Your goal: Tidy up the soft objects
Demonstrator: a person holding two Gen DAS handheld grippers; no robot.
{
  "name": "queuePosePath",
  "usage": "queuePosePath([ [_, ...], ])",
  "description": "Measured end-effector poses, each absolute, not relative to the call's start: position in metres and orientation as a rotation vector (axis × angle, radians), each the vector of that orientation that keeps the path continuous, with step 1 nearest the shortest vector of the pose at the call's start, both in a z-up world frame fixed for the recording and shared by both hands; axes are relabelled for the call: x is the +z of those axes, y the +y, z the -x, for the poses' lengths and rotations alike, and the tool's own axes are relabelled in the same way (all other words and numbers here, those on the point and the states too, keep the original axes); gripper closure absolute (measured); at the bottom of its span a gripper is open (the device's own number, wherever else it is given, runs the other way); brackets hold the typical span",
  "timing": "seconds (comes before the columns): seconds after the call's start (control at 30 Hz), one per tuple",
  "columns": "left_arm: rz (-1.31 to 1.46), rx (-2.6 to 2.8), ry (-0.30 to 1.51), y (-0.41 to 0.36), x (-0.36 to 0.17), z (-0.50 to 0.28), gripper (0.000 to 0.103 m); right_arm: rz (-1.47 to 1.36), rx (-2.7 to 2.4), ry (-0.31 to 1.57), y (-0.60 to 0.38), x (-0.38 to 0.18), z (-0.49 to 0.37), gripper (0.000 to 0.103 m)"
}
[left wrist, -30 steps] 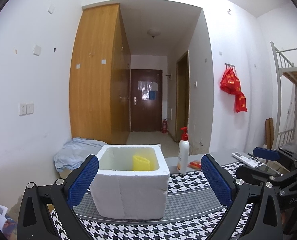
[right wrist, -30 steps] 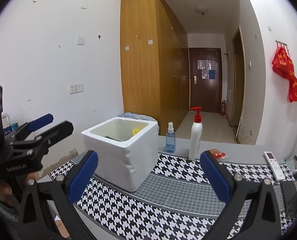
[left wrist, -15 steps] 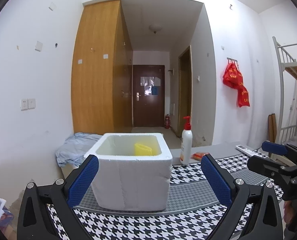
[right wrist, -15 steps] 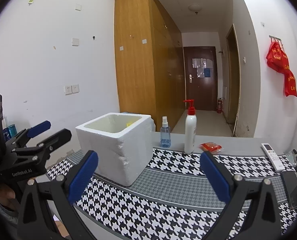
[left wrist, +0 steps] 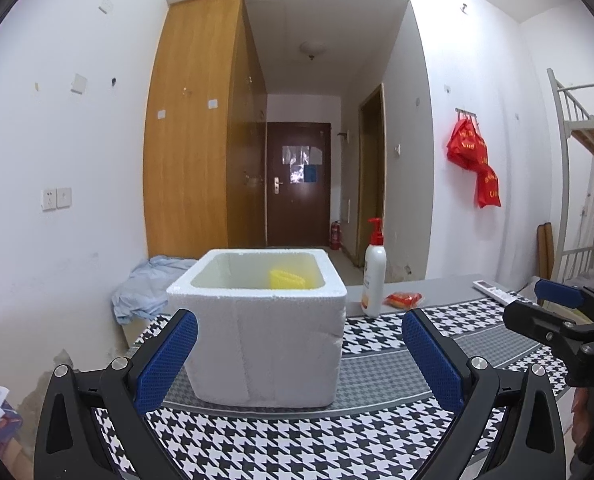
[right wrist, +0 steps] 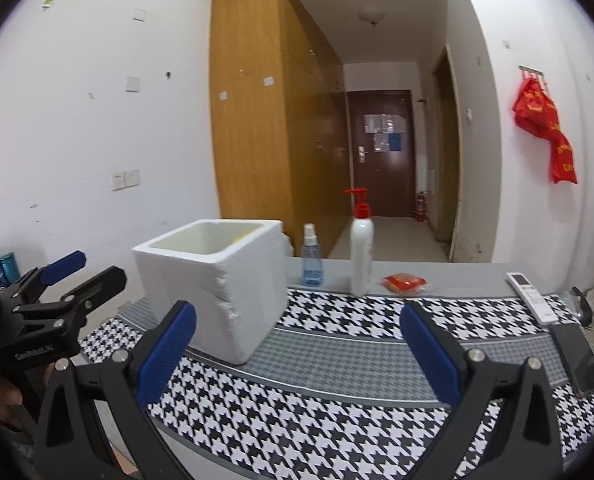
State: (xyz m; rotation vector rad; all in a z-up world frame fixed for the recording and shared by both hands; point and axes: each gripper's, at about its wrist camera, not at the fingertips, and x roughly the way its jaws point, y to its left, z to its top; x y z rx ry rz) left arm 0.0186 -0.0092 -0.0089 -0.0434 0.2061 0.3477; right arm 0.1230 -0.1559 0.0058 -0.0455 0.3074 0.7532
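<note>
Your left gripper (left wrist: 299, 354) is spread wide with nothing between its blue pads, and it hangs just in front of the white foam box (left wrist: 263, 330). Your right gripper (right wrist: 297, 346) is likewise wide apart and empty, held over the houndstooth cloth (right wrist: 337, 412) to the right of the box.

The box stands upright toward the left end of the tabletop, its open mouth facing up; from the right wrist view its near corner is chipped. Inside it, against the far right part of the interior, sits a yellow soft object (left wrist: 287, 279). Only its top shows above the rim, so you cannot tell which way its long axis runs.

Along the far edge of the tabletop stand a blue spray bottle (right wrist: 311, 258) and a white pump bottle (right wrist: 362, 256), both upright, with a small red packet (right wrist: 403, 282) lying flat just to their right. A white remote (right wrist: 531, 298) and a dark phone (right wrist: 579, 356) lie near the right edge, long axes running roughly front to back.
</note>
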Motion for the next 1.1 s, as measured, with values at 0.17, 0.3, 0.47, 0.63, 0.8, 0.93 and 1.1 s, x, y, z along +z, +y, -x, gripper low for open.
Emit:
queuePosePath([
  [0.17,0.053,0.349,0.211,-0.008,-0.012,-0.018,0.001,0.032,0.765,0.303,-0.160,0.004,-0.122,0.000],
  [0.3,0.058,0.348,0.208,-0.008,-0.012,-0.018,0.001,0.036,0.779,0.283,-0.163,0.004,-0.117,0.000],
  [0.47,0.046,0.347,0.205,-0.010,-0.012,-0.017,0.001,0.031,0.793,0.270,-0.165,0.003,-0.115,0.000],
  [0.63,0.041,0.353,0.212,-0.011,-0.013,-0.016,0.001,0.027,0.823,0.269,-0.163,0.002,-0.113,0.000],
  [0.8,0.033,0.355,0.215,-0.012,-0.013,-0.016,0.001,0.034,0.849,0.270,-0.157,0.000,-0.112,0.000],
  [0.93,0.044,0.371,0.215,-0.009,-0.013,-0.014,0.001,0.032,0.854,0.277,-0.155,-0.001,-0.114,0.000],
  [1.1,0.051,0.375,0.220,-0.007,-0.013,-0.014,0.001,0.045,0.850,0.284,-0.153,-0.002,-0.114,0.000],
])
